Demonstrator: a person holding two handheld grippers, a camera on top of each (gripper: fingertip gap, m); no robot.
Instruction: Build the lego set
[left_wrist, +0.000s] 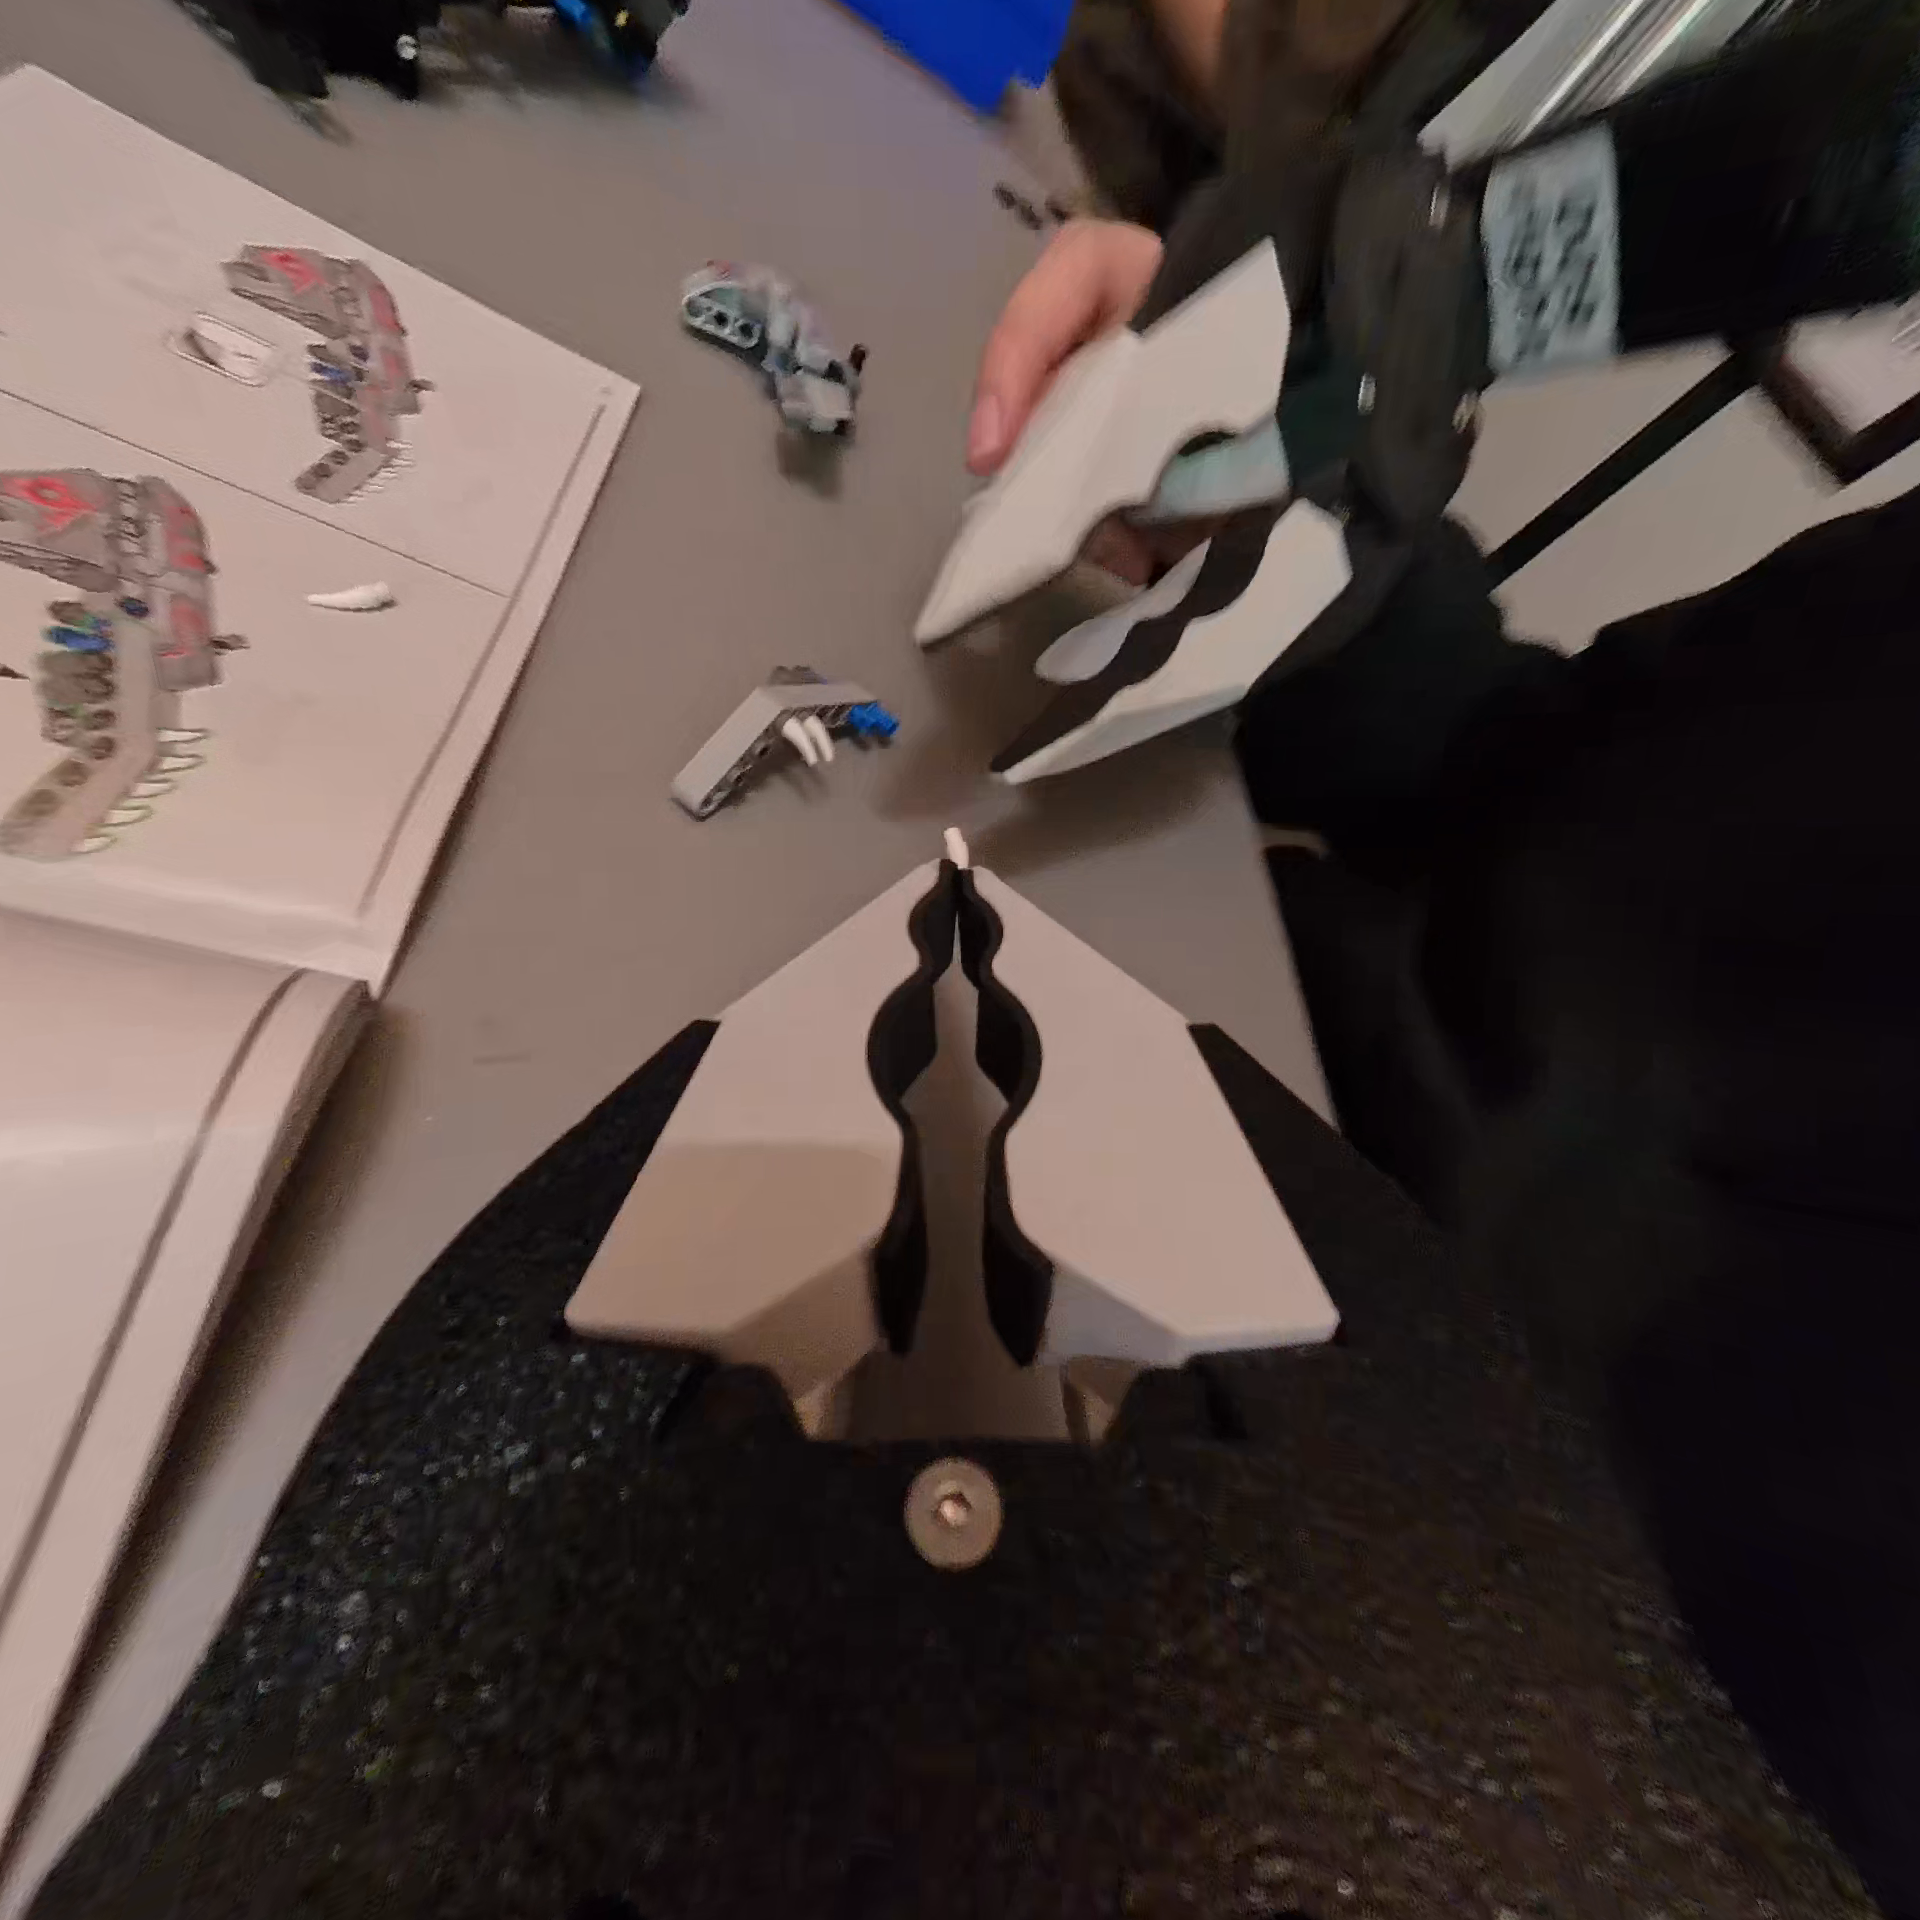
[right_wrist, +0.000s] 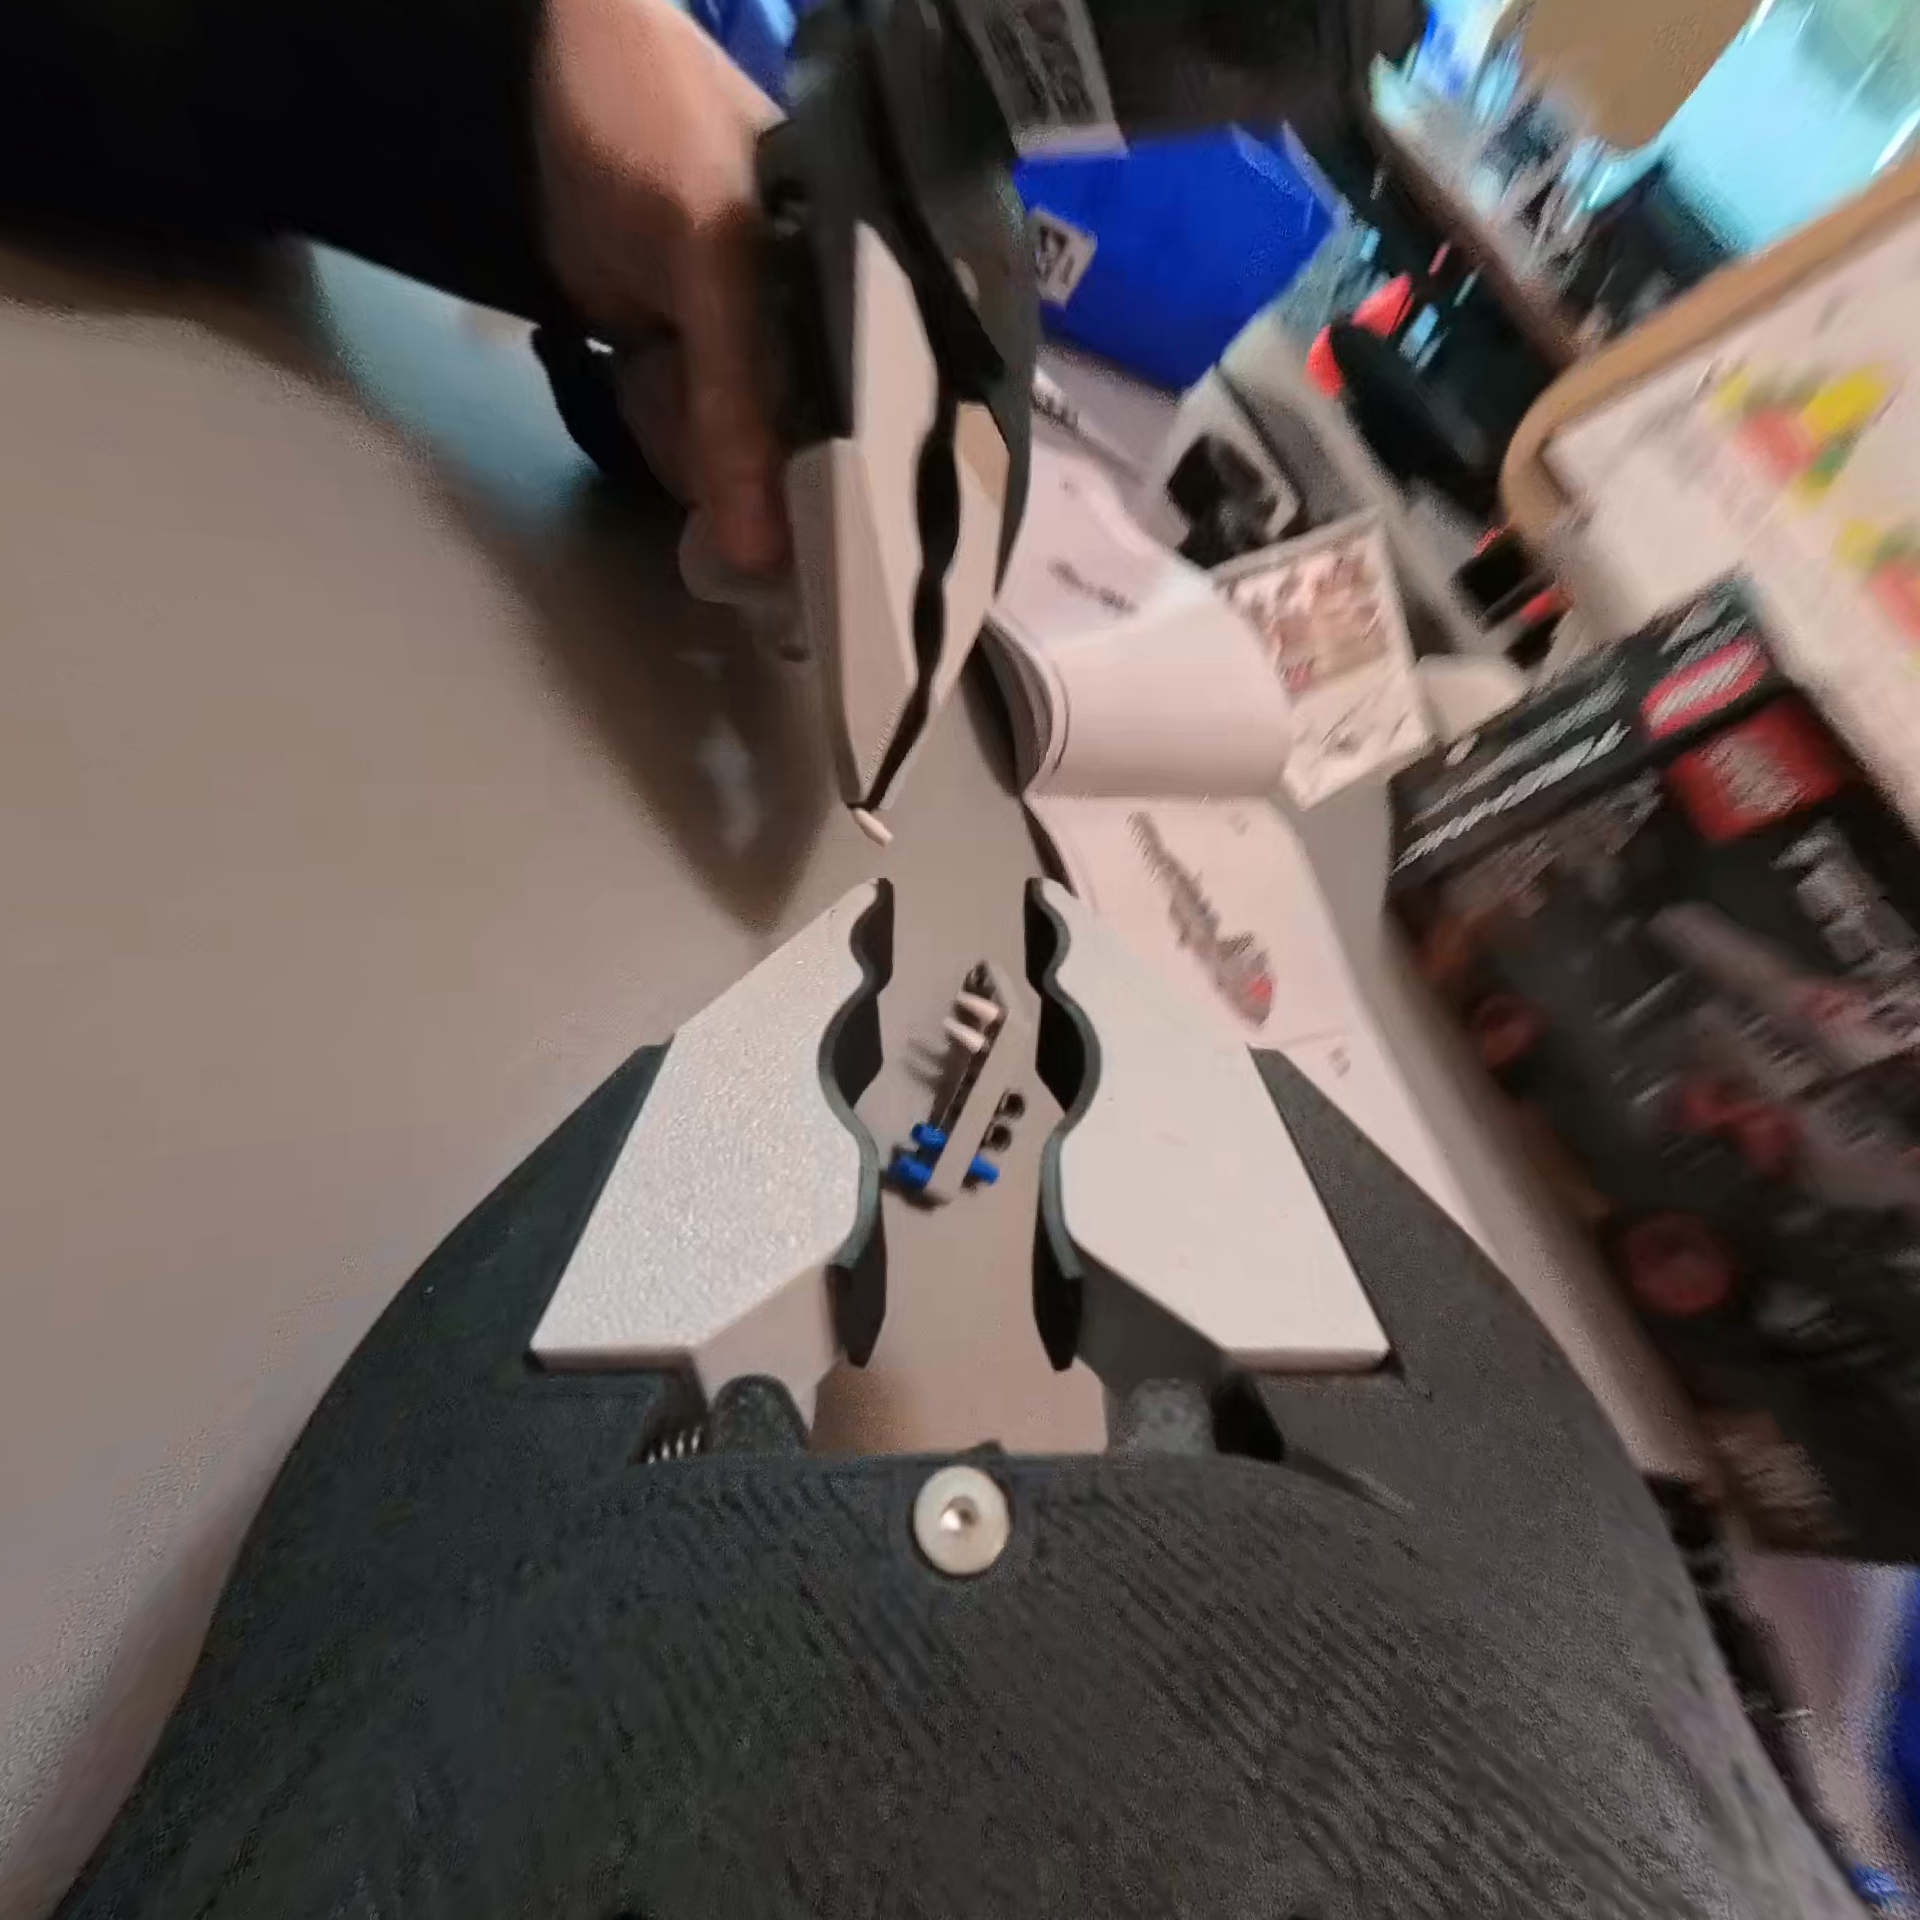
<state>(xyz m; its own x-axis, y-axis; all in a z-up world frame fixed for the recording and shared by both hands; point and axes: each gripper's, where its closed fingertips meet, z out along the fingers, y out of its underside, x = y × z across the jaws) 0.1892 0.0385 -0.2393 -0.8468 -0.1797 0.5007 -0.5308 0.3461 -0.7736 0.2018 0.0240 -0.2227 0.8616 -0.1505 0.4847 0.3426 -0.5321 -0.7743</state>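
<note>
My left gripper (left_wrist: 956, 871) is shut on a small white tooth piece (left_wrist: 953, 844) and holds it just above the grey table. It also shows in the right wrist view (right_wrist: 868, 802), with the tooth (right_wrist: 871, 826) sticking out of its tip. A grey angled Lego beam assembly (left_wrist: 774, 732) with two white teeth and blue pins lies on the table ahead and to the left. My right gripper (left_wrist: 961, 701) is open and empty, just right of the assembly. In the right wrist view (right_wrist: 958, 888), the assembly (right_wrist: 956, 1101) lies on the table between the open fingers, untouched.
An open instruction booklet (left_wrist: 260, 520) lies at the left with a loose white tooth (left_wrist: 353, 595) on it. A second grey sub-assembly (left_wrist: 774, 343) lies farther back. The table edge (left_wrist: 1268, 831) runs on the right. A dark Lego box (right_wrist: 1662, 935) and a blue bin (right_wrist: 1164, 239) stand beyond.
</note>
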